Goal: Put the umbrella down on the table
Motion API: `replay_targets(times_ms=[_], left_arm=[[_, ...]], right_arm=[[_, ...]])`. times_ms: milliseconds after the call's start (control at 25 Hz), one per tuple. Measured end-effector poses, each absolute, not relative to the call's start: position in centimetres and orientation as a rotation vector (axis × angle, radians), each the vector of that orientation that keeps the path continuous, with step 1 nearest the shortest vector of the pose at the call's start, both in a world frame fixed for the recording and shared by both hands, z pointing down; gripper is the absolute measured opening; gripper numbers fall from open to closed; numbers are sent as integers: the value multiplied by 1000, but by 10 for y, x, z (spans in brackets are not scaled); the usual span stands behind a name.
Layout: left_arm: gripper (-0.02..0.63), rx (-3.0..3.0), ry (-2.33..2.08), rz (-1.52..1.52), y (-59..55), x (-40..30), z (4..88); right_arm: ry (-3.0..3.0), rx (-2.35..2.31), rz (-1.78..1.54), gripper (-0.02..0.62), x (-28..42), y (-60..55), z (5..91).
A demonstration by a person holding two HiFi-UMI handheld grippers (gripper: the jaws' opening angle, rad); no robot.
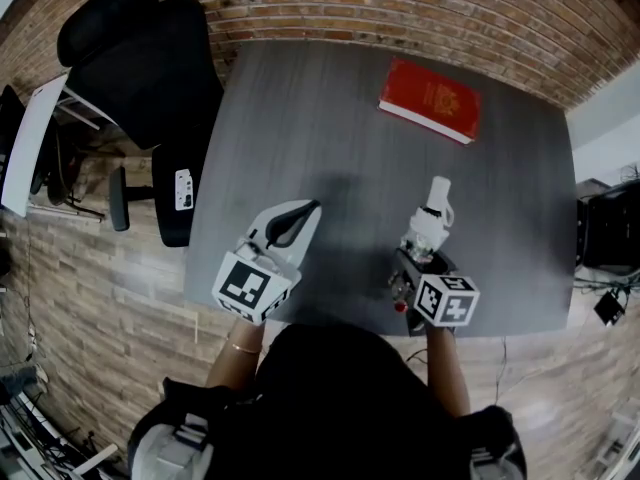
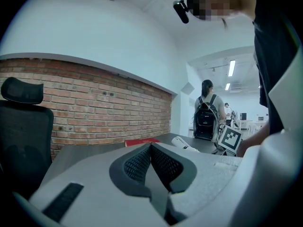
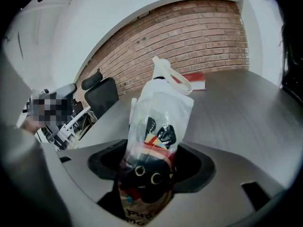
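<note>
Nearest the person, the left claw (image 1: 300,214) hangs over the near edge of the counter (image 1: 330,118). Its jaws are clenched pad against pad, with nothing between them. Its marker cube (image 1: 250,286) sits at the wrist end, close to the person's dark top.

To its right, and well apart from it, the right claw (image 1: 416,256) is clamped on the umbrella (image 1: 432,218), gripping the lower end of the folded bundle. The umbrella is folded and wrapped in a clear sleeve, through which a cartoon print in black, red and yellow shows. It points away from the person over the counter, with its white handle and loop at the far end. Whether it touches the counter cannot be told. The right claw's own marker cube (image 1: 447,299) faces up.

Past both claws the grey counter runs on bare to a red book (image 1: 430,100) lying flat near the far right corner. A black office chair (image 1: 150,58) stands beside the far left corner, on a wood-plank floor (image 1: 120,298). A brick wall (image 1: 400,3) runs behind the counter. In the left gripper view, someone wearing a backpack (image 2: 207,119) stands in a bright room beyond.
</note>
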State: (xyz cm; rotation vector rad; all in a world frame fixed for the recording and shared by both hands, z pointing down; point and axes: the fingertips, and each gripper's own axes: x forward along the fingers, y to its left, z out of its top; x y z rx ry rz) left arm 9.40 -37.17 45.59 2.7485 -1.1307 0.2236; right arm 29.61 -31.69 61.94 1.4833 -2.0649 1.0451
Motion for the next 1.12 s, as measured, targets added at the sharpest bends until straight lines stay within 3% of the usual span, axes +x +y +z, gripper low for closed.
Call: replay_targets(times_ms=[1120], left_arm=[[2, 2731, -1145, 244, -377, 81, 468]], right_arm=[[-1916, 1463, 1142, 298, 298, -323, 667]])
